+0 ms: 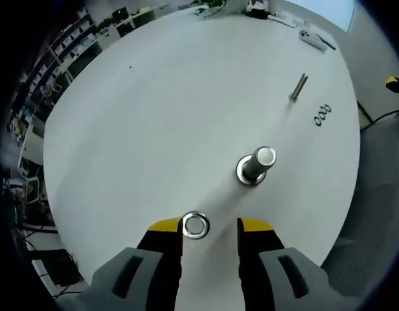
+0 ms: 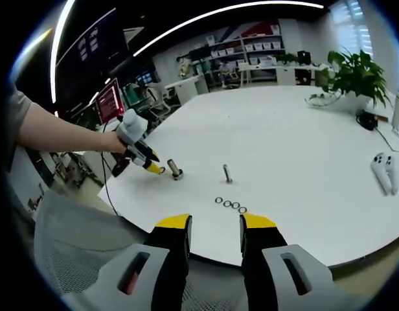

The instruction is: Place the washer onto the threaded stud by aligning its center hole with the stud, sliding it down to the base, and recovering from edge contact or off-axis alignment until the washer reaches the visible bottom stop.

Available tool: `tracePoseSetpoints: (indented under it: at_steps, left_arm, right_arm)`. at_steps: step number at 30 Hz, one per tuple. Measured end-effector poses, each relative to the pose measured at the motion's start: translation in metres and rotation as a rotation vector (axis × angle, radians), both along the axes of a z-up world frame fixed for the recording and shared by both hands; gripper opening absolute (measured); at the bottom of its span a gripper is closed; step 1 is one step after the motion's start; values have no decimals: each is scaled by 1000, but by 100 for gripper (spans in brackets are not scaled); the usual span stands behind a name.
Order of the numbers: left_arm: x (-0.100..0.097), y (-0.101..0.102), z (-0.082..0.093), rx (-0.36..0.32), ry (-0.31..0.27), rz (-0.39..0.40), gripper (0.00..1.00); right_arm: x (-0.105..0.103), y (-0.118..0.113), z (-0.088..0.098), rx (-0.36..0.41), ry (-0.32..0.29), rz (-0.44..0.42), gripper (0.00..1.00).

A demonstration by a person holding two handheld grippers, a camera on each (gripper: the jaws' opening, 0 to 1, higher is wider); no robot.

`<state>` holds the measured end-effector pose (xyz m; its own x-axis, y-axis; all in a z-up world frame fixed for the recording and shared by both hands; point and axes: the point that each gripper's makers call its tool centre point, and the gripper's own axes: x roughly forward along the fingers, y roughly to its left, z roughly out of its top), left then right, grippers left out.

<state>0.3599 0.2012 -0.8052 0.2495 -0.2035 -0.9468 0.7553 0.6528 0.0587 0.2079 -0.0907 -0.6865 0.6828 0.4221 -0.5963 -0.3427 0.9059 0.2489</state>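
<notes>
A washer (image 1: 195,225) touches the left gripper (image 1: 210,228) (jaws apart), near the upright stud (image 1: 257,164).

No text, label, brand, number or sign can be read in either view. In the right gripper view, a dark wall screen (image 2: 96,39) carries pale lines of writing, and a red-lit monitor (image 2: 109,100) stands below it, but both are too small and blurred for any word or figure to be made out
</notes>
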Motion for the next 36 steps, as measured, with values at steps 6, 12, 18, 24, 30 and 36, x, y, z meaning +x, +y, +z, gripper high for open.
tracePoseSetpoints:
  at_steps: [6,12,18,24,30,36]
  left_arm:
    - [0,9,-9,0,18,30,32]
    - [2,16,-17,1,33,49,33]
    - [4,17,-23,-8,45,72,32]
    - [6,17,-27,-11,60,77,31]
    - [10,17,-26,-15,68,78,30]
    - [9,18,-26,0,76,66,29]
  right_arm:
    - [-1,0,-1,-5,8,2,32]
    - [-1,0,-2,-6,9,3,32]
    - [-1,0,-2,-9,12,3,32]
    - [-1,-1,-3,-10,12,0,32]
    - [-1,-1,-3,-12,15,0,32]
    - [-1,-1,-3,-11,16,-2,31]
